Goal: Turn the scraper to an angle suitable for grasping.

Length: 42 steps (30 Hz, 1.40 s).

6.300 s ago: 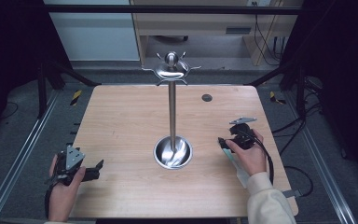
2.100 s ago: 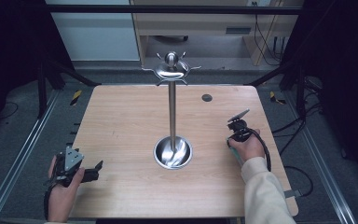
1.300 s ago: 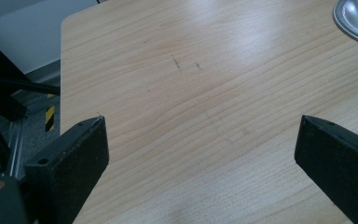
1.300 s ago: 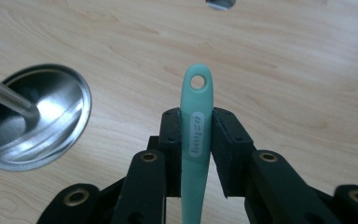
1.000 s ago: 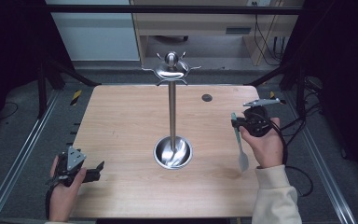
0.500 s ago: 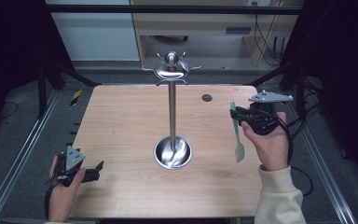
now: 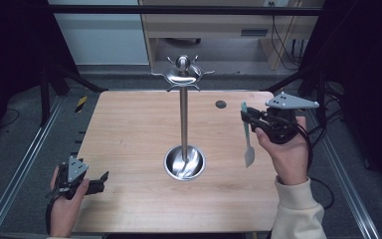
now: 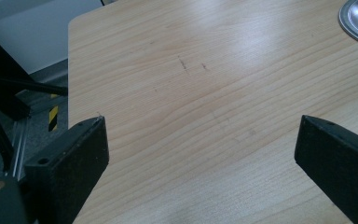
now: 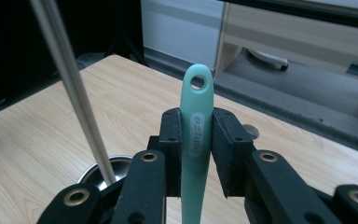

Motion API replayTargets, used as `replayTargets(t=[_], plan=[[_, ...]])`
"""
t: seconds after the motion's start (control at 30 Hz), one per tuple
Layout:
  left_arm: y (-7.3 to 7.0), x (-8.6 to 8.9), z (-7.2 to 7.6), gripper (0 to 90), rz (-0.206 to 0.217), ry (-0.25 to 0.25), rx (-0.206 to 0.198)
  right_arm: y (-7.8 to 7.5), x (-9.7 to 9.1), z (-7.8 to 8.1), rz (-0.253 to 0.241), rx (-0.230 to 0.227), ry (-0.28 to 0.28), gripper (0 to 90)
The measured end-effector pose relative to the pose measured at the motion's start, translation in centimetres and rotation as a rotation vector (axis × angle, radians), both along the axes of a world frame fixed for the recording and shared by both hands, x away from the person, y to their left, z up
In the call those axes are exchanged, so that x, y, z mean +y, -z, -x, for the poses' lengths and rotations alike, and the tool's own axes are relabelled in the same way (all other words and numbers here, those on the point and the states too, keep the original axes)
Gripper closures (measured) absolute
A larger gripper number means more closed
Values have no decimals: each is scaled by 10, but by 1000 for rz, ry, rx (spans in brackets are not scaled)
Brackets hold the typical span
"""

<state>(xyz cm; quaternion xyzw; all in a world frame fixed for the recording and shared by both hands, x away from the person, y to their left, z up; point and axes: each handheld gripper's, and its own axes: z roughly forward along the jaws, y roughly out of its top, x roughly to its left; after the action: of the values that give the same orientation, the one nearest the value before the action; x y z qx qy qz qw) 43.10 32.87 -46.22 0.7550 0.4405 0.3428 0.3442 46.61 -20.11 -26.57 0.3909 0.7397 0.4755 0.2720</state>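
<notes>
Currently right gripper (image 7: 249, 119) clamps the green-handled utensil (image 7: 247, 140) upright, right of the stand (image 7: 183, 119); left gripper (image 7: 97, 183) released, near-left. Risk: handle hole misses a hook (image 7: 207, 72), utensil swings or slips.

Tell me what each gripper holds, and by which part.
The right gripper is shut on a green-handled utensil, clamped on the upper handle just below its hanging hole; the blade end hangs down. The left gripper is open and holds nothing.
</notes>
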Motion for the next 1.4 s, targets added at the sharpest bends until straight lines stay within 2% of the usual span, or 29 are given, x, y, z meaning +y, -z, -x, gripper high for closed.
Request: replayTargets(t=[0.23,0.47,0.57,0.7,1.23,1.4], plan=[[1,-2,0,26,-19,1,4,-18,13,10,9,-45,-48,744],[1,-2,1,26,-17,-2,4,-43,27,8,11,-85,-73,744],[1,-2,1,26,-14,-1,5,-42,33,12,-8,-107,-88,744],[0,-2,1,26,-14,3,-1,-42,37,15,11,-116,-92,744],[-1,0,1,26,-8,0,-2,-49,51,32,-8,-180,-150,743],[0,0,1,26,-10,1,0,-53,50,36,-37,-201,-161,744]])
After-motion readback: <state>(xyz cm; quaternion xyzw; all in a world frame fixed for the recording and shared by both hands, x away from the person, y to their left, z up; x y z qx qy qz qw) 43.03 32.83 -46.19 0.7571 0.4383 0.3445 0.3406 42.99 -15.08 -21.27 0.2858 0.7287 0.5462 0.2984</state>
